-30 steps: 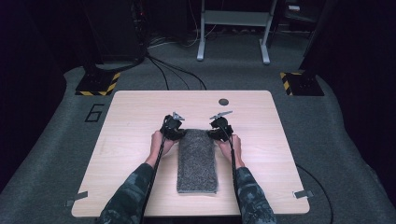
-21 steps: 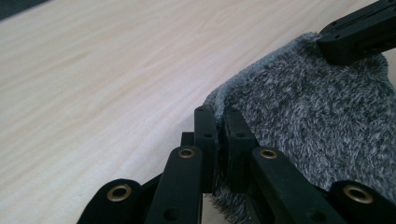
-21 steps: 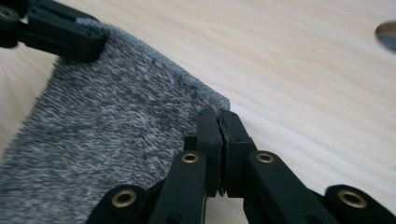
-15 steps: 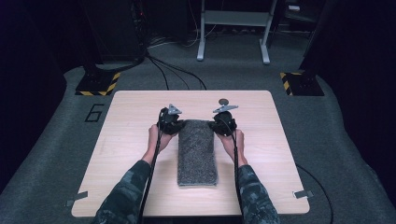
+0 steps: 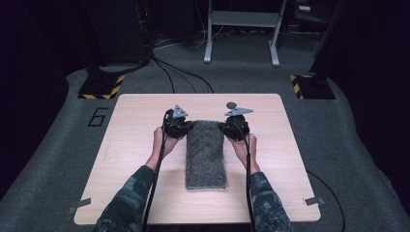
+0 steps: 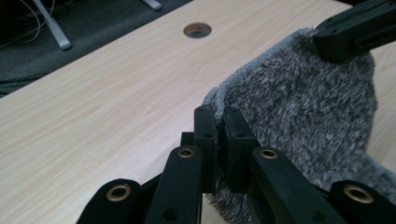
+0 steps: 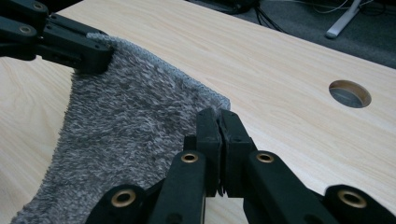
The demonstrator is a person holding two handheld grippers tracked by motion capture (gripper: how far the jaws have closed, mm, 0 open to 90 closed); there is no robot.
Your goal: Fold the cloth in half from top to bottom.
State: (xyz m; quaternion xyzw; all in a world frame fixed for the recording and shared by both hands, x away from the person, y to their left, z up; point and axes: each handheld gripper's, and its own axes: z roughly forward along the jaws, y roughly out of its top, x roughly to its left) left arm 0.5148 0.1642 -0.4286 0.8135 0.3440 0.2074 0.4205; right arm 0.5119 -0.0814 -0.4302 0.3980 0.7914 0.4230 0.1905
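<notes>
A: What's the room like?

B: Dark, with grey carpet (image 5: 241, 72) all round. A white metal stand (image 5: 240, 29) is at the back, black cables (image 5: 179, 79) run over the carpet, and 2 black bases with yellow-black stripes (image 5: 101, 87) sit off the far corners of the table.

A: And the table?

B: Pale wood grain, rounded corners (image 5: 135, 159). There's 1 round hole (image 5: 231, 105) near its far edge.

A: What's on it?

B: 1 grey towel (image 5: 206, 154), shaggy, folded into a long narrow strip. It lies in the middle of the table, running from the person's side toward the far edge. Its far end is lifted off the wood.

A: Who holds it?

B: Both claws. The left gripper (image 5: 186, 126) is pressed together on the far left corner; in its own view the 2 black jaws pinch the fuzzy edge. The right gripper (image 5: 223, 127) pinches the far right corner the same way.

A: Sleeves?

B: Camouflage pattern (image 5: 130, 198).
</notes>
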